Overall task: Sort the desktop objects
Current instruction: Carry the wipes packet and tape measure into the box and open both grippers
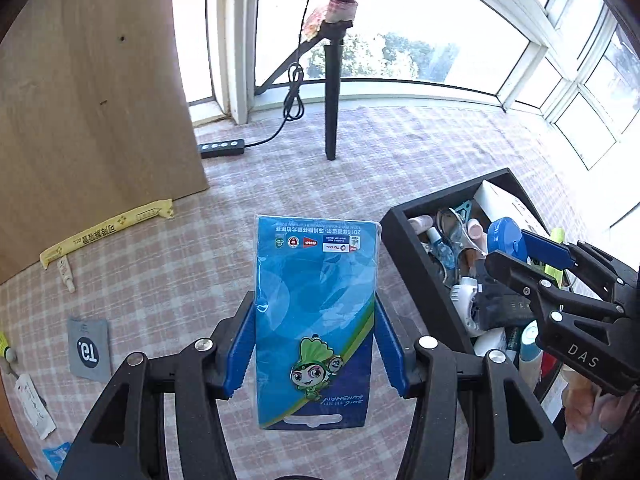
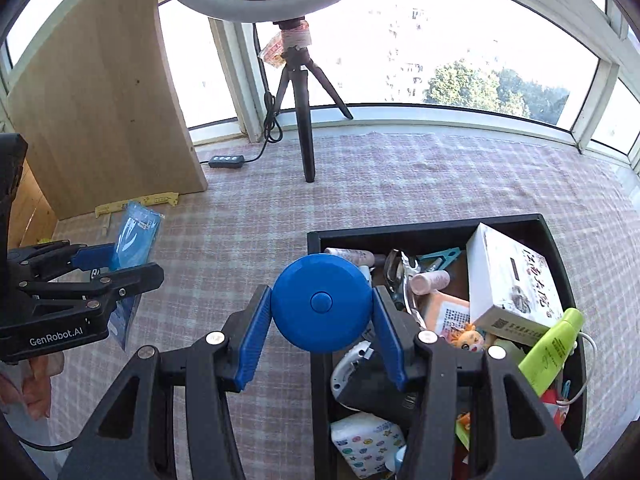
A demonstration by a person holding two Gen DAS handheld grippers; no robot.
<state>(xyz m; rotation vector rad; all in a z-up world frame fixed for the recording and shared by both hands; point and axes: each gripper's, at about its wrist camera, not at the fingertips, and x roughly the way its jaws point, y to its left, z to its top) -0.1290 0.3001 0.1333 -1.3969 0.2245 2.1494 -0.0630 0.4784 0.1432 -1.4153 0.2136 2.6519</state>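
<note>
My left gripper is shut on a flat blue card packet with a green cartoon mascot, held above the checked tablecloth. It also shows in the right wrist view, with the left gripper at the left. My right gripper is shut on a round blue disc-shaped case, held over the left rim of the black box. In the left wrist view the right gripper holds the disc above the black box, which is full of mixed items.
The box holds a white carton, a yellow-green tube, small bottles and a tissue pack. A ring-light tripod and a wooden board stand at the back. A grey sachet, a yellow strip and small packets lie left.
</note>
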